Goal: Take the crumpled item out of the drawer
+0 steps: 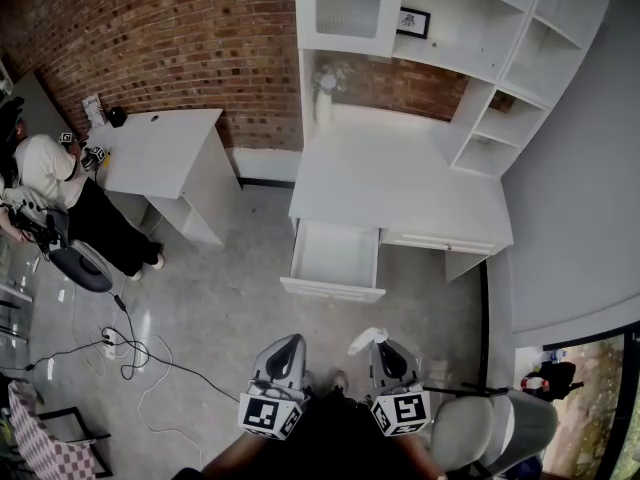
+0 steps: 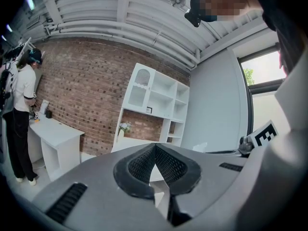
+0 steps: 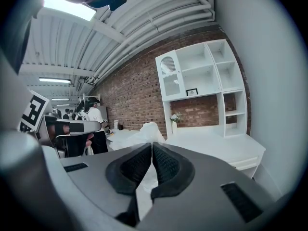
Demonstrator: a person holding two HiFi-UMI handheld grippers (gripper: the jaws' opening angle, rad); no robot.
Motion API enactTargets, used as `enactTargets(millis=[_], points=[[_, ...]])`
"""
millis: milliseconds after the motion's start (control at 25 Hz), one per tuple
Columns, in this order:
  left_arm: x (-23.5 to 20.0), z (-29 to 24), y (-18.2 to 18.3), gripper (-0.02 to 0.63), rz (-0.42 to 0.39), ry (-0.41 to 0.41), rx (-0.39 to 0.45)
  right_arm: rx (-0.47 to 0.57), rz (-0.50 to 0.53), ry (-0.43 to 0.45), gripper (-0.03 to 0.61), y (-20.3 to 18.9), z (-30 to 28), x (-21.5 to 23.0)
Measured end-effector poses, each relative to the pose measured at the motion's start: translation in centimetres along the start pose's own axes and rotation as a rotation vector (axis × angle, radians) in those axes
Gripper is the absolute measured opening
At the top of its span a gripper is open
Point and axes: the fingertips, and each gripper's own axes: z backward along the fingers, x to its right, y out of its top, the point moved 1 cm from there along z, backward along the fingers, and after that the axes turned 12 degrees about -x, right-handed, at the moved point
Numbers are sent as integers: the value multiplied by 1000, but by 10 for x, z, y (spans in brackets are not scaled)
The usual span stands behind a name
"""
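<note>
The white desk point(image 1: 400, 183) has its left drawer point(image 1: 332, 289) pulled out, and the inside looks bare. Both grippers hang low in the head view, in front of the drawer and well short of it. My right gripper point(image 1: 378, 344) is shut on a crumpled white item point(image 1: 366, 339). In the right gripper view that crumpled white item point(image 3: 147, 131) bulges out past the tips of the right gripper point(image 3: 152, 146). My left gripper point(image 1: 290, 341) is shut with nothing in it; in the left gripper view the pads of the left gripper point(image 2: 155, 147) meet at the tip.
A white shelf unit point(image 1: 470, 38) rises over the desk against the brick wall. A person point(image 1: 45, 183) stands at a smaller white table point(image 1: 165, 153) at the left. Cables point(image 1: 120, 348) trail over the floor. A grey chair point(image 1: 485, 426) is at my right.
</note>
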Motion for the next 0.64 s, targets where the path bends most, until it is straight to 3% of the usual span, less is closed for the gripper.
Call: enactTargets(millis=[640], points=[[6, 2, 1, 25, 7, 1, 6, 6, -4, 2, 25, 1, 6, 2]])
